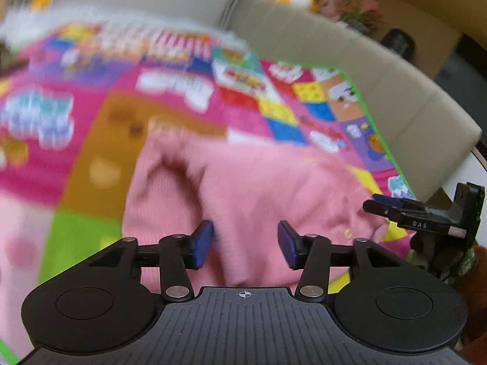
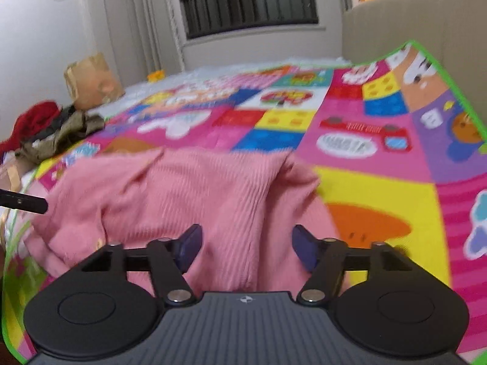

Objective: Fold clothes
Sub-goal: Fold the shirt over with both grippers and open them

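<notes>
In the left wrist view, the left gripper (image 1: pixel 245 241) hangs over a pink sweater (image 1: pixel 258 188) with its fingers (image 1: pixel 202 245) partly apart and nothing pinched; the knit lies below and ahead of the tips, spread on a bright play mat (image 1: pixel 91 115). The sweater runs mostly crosswise to these fingers, stretching further toward the right, where the other gripper's dark tip shows at the cloth's far edge. The picture is blurred, so whether the pads brush the cloth cannot be told.

In the right wrist view, the right gripper (image 2: pixel 246 248) stands a little wider, also empty, with the ribbed sweater (image 2: pixel 188 188) straight ahead and under its fingers (image 2: pixel 304 251). A raised fold sits just beyond the right fingertip. Both hands seem about equally near, each at one side of the near hem, which looks like the edge to take
</notes>
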